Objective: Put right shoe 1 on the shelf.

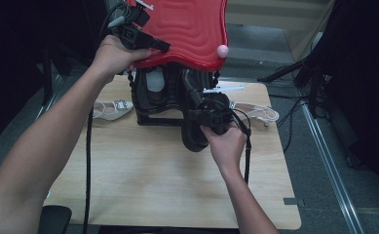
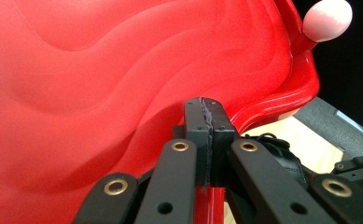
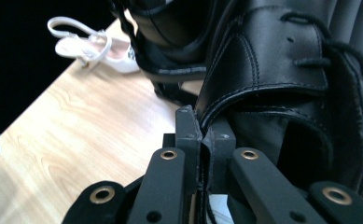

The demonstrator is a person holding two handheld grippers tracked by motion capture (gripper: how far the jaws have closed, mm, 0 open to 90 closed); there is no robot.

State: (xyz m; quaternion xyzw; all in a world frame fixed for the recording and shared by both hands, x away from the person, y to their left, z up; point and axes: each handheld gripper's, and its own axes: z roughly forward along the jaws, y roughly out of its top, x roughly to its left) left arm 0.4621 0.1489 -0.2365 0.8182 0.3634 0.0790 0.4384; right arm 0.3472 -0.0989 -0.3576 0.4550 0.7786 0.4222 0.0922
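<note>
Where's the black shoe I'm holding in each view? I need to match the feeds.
High view: centre, the shoe hangs from the right gripper.
Left gripper view: lower right, a laced black shape below the red lid, likely the shoe.
Right gripper view: right half, its edge clamped in the right gripper.
Shared landmark: the wooden table.

So the lid (image 1: pixel 187 29) is lifted up over the far middle of the surface (image 1: pixel 143 185), with the left hand-held gripper (image 1: pixel 141 36) pinching its near left edge. Right under it sits the rack (image 1: pixel 153 97), and the right hand-held gripper (image 1: pixel 211 117) grips a boot (image 1: pixel 192 136) just near-right of that. One sandal (image 1: pixel 111 109) lies left of the rack, another (image 1: pixel 257 113) off to the right.
</note>
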